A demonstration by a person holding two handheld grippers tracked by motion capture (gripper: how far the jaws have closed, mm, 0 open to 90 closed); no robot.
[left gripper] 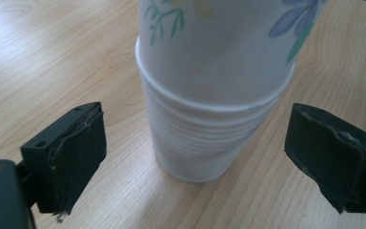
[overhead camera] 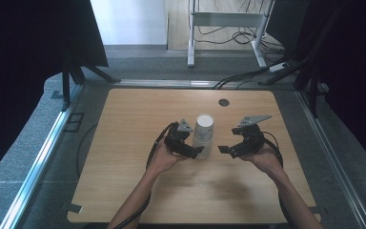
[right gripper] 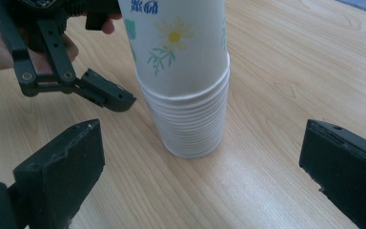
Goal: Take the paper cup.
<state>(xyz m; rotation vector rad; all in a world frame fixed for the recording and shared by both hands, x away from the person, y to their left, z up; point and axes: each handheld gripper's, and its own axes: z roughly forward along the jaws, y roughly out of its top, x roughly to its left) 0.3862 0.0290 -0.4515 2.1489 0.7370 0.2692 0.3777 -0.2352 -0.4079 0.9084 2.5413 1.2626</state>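
Note:
A stack of white paper cups with flower prints stands upside down on the wooden table. In the left gripper view the stack rises between the two black jaws with a gap on each side, so my left gripper is open around its lower part. My right gripper is open to the right of the stack, a short way off. In the right gripper view the stack stands ahead of the wide jaws, and one of the left gripper's fingers reaches toward it.
A small dark round hole sits in the table near its far edge. Beyond the table stand a white desk frame and cables on the floor. Dark curtains hang on both sides.

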